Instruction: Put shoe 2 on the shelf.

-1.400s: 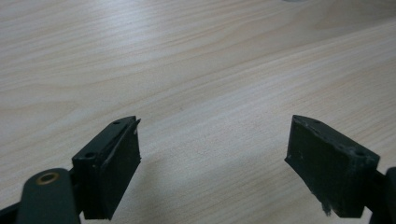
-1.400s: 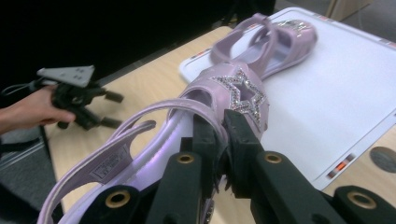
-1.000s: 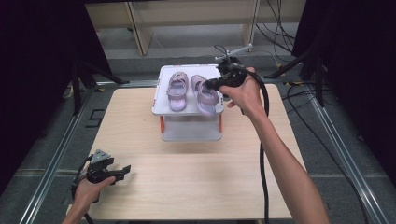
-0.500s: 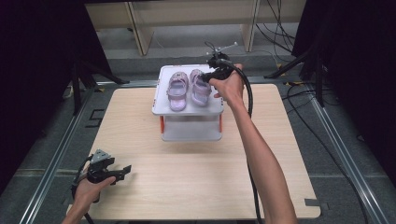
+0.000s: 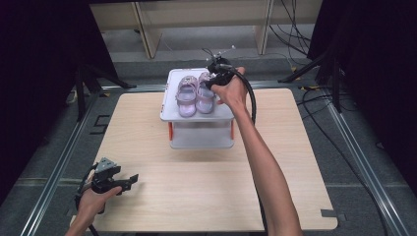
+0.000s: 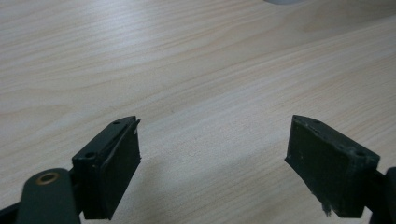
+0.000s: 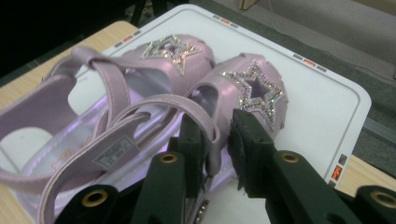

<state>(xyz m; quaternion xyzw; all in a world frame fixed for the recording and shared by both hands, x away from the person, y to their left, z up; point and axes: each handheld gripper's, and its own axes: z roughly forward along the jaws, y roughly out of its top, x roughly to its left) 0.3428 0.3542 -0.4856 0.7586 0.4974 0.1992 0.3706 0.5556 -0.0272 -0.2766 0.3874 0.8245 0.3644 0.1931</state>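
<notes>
At upper centre of the high view, the right tool (image 7: 215, 140) has its jaws closed on the side wall of the right sandal (image 7: 219, 112), which sits beside its mate (image 5: 186, 95) on the white stand (image 5: 169, 109). Lifting straight up should avoid snagging. The left tool (image 6: 212, 158) hangs wide open and empty over the bench (image 5: 147, 147) at lower left.

Our right arm is stretched far forward, and the right hand (image 5: 230, 91) holds the right gripper (image 7: 217, 135) with its jaws nearly closed on a thin strap. Our left hand (image 5: 93, 199) stays low and near, holding the left gripper (image 6: 212, 154) with jaws wide apart, nothing between them.
</notes>
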